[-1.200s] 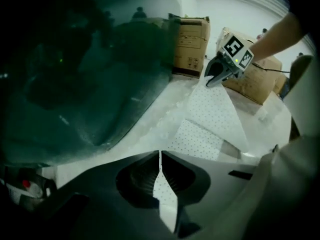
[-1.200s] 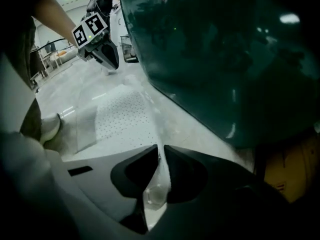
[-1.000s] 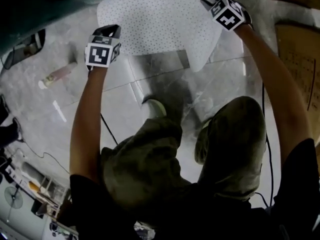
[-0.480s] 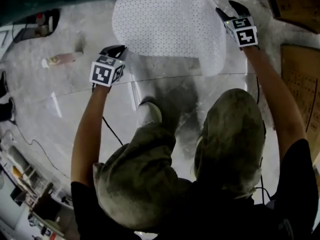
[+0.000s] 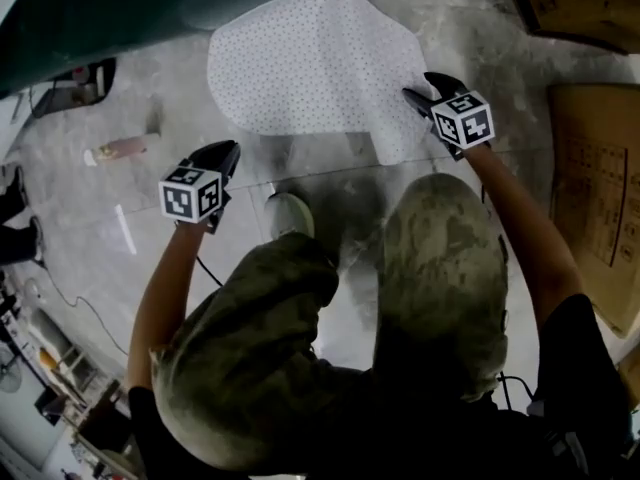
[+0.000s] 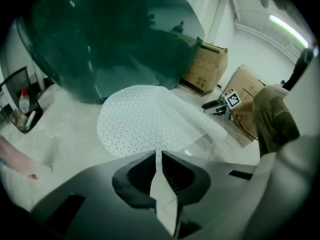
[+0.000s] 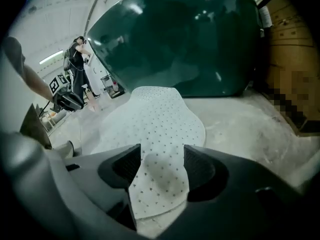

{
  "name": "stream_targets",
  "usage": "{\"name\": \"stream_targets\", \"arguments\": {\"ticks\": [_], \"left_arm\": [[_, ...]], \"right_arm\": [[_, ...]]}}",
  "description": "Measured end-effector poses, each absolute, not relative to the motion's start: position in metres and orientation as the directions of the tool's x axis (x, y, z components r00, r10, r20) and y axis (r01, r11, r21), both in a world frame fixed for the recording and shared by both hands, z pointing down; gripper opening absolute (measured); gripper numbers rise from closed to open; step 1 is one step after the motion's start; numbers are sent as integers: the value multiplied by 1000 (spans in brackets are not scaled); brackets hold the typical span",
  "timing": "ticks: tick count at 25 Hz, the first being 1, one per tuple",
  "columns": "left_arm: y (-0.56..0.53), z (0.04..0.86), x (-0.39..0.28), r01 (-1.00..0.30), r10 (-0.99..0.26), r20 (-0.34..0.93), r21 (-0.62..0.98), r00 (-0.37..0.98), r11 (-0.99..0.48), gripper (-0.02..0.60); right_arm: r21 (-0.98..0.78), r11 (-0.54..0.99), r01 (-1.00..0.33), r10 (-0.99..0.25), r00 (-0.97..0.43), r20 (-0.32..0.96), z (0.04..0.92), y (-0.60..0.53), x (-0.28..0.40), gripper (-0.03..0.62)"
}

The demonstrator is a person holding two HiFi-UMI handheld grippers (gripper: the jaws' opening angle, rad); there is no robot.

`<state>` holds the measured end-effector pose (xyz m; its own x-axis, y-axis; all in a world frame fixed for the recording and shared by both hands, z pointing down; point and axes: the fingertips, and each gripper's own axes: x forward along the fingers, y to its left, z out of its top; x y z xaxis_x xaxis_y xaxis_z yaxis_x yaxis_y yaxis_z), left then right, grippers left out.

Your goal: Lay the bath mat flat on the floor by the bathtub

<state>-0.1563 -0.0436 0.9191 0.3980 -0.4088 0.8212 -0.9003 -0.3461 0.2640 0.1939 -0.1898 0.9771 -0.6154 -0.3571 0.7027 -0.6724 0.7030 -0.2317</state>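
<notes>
Lying on the floor (image 5: 120, 218) just beside the dark green bathtub (image 5: 110, 13), the dotted bath mat (image 5: 310, 68) runs lengthwise along it. Its near right corner sits loose between the wide jaws of the right gripper (image 5: 424, 86), which have just been opening. The left gripper (image 5: 226, 152) is pinched shut, apart from the mat's near left edge.

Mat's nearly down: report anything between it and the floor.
Nothing visible. The bath mat lies on the floor beside the bathtub; one corner sits between the right hand-held gripper's jaws, which have just been opening.
</notes>
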Motion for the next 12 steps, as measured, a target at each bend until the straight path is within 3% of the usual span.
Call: {"name": "stream_targets", "arguments": {"ticks": [7, 12], "left_arm": [[-63, 1005, -165, -941, -533, 775, 296, 338, -165, 34], [-70, 1031, -186, -948, -581, 769, 317, 269, -18, 116]], "right_arm": [[-236, 816, -528, -197, -637, 745, 995, -150, 194, 304], [-329, 715, -618, -240, -658, 714, 999, -161, 194, 302]]}}
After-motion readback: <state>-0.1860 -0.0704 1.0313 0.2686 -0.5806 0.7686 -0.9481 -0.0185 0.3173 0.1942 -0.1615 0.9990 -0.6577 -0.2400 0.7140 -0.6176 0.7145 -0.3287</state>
